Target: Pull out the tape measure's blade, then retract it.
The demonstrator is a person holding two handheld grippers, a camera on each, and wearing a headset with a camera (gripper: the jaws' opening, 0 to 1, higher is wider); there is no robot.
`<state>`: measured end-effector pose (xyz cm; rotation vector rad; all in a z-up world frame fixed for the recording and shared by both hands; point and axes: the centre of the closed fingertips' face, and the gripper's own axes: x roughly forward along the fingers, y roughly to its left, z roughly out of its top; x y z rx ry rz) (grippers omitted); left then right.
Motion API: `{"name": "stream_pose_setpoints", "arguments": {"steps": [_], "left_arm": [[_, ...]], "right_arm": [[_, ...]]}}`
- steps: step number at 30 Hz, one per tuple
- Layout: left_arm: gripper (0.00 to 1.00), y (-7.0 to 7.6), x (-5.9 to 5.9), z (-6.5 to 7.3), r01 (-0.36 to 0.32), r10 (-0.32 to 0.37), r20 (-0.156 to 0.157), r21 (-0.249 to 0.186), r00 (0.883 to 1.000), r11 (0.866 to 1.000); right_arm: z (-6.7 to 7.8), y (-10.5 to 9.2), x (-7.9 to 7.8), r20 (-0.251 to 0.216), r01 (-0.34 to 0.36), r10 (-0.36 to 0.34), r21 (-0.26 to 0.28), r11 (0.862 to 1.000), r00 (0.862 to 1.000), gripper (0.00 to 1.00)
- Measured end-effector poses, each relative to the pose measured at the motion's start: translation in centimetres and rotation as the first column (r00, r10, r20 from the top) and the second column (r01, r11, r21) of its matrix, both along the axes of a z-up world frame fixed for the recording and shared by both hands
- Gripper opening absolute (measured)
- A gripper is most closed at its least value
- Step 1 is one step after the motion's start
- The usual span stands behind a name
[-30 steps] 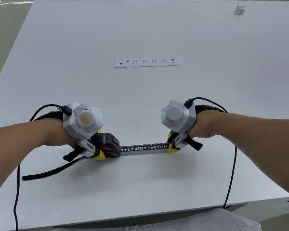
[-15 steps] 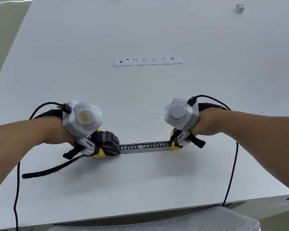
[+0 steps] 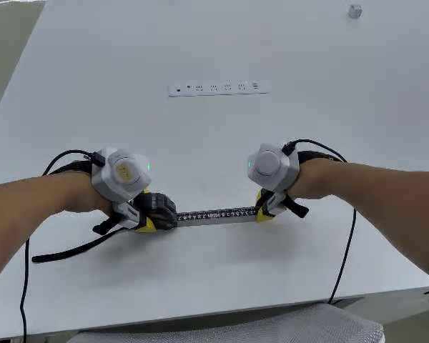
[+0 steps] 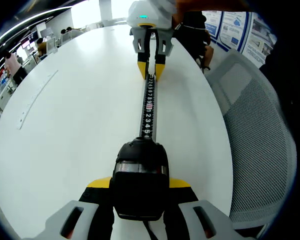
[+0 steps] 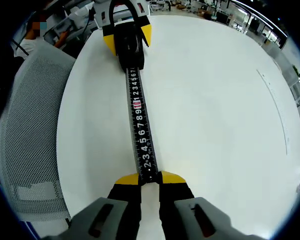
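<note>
Blade [image 5: 138, 125] numerals read 2 through 9.

Left claw [image 3: 149, 224] and right claw [image 3: 263, 213] clamped, facing inward.

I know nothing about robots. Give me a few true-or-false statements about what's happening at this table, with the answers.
1. The left gripper holds the tape measure's case between its jaws. True.
2. The blade is fully wound into the case. False: it stretches along the table from one gripper to the other.
3. The right gripper pinches the blade's end. True.
4. The power strip lies between the two grippers. False: it lies farther back on the table, beyond them.
</note>
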<state>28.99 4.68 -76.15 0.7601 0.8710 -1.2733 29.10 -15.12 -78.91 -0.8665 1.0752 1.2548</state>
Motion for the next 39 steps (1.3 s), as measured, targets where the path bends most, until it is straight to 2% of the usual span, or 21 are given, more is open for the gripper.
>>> {"name": "stream_pose_setpoints", "arguments": {"steps": [39], "left_arm": [[0.35, -0.1, 0.0, 0.1, -0.001, 0.001, 0.001, -0.003, 1.0, 1.0]], "right_arm": [[0.0, -3.5, 0.2, 0.006, 0.024, -0.023, -0.024, 0.999, 1.0, 0.11]]}}
